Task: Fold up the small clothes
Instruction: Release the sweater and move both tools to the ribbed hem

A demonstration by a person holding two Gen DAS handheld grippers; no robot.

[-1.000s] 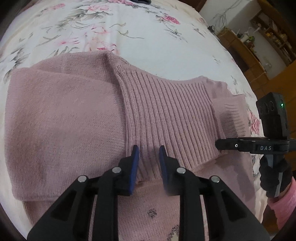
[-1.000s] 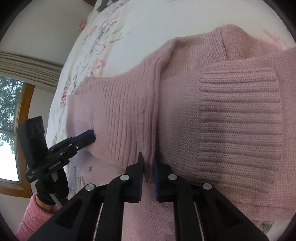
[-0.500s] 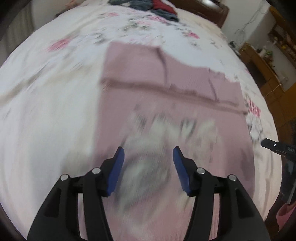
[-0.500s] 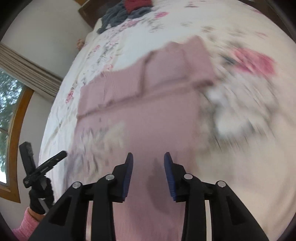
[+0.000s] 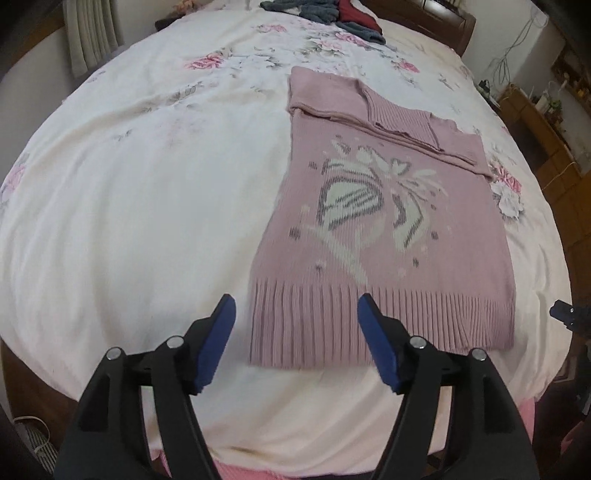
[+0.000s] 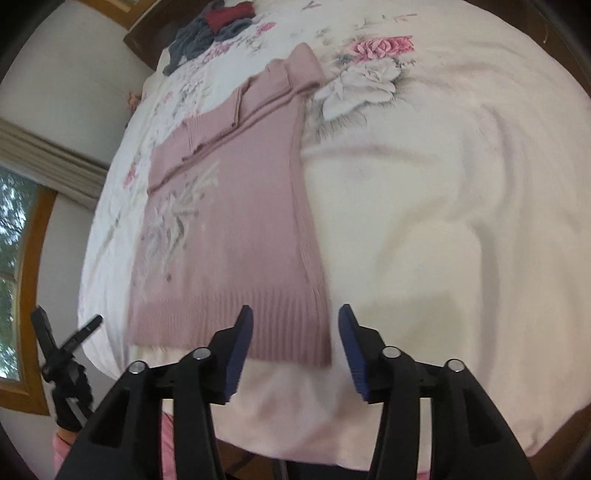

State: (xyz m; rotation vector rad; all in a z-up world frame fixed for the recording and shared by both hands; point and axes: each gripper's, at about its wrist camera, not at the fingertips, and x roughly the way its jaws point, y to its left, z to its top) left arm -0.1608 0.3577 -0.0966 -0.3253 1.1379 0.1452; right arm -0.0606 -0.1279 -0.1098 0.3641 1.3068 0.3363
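One pink sweater (image 5: 384, 229) lies flat on the floral bed sheet (image 5: 140, 192), its sleeves folded across the upper chest, its ribbed hem toward the lower edge of both frames and its shoulders toward the top; its long axis runs from bottom to top of the picture, leaning slightly left in the left wrist view and slightly right toward the top in the right wrist view. The left wrist view shows the knitted white and grey flower motif on the front sharply, and at the right of the frame wooden furniture (image 5: 546, 122) against the wall; the right wrist view shows the same motif only blurred, but adds a window with a wooden frame (image 6: 22, 280) at the left edge and a wide stretch of creased sheet on the right. A pile of dark grey and red clothes (image 5: 332, 14) sits at the top of both frames, well apart from the sweater. There are two tools. The left tool (image 5: 295, 332) is spread wide with nothing between its blue pads, above the hem's left corner. The right tool (image 6: 295, 336) is likewise spread and empty, near the hem's right corner. Each view catches the other tool at its edge, held in a hand with a black glove (image 6: 70, 395) and a pink sleeve.
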